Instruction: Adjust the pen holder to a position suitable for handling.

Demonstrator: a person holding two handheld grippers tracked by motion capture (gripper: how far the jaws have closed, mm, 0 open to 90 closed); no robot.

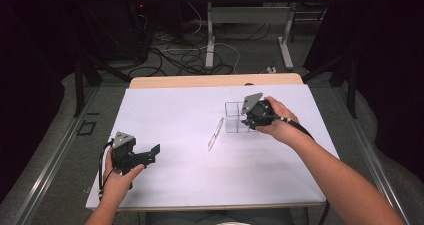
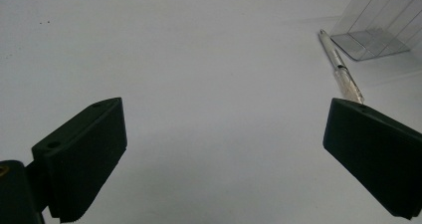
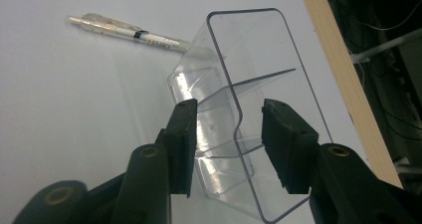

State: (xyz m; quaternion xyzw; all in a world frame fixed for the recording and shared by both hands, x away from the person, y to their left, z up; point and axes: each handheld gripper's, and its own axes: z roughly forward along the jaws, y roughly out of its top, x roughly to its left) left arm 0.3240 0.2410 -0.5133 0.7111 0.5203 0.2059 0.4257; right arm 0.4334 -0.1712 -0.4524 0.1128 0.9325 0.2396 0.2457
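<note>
Trouble could come at the clear plastic organizer [image 3: 249, 114], centre-right of the high view: the right gripper [image 3: 229, 134] straddles its near wall, jaws apart and not pressing, so any sideways drag tips it. Left gripper [image 1: 150, 155] waits at lower left, jaws wide and empty; a toppling organizer could knock the pen [image 1: 215, 133] just beside it across the worktop [image 1: 175, 115].

Jaws wide apart over white table [image 2: 199, 59], pen [image 2: 341, 72] & clear box [image 2: 378, 30] top right

Left of the clear, divided plastic box [image 1: 236, 116], only a slim transparent pen [image 1: 215, 134] lies on the white table sheet [image 1: 175, 115]; beyond the pen, bare sheet offers open passage.
</note>
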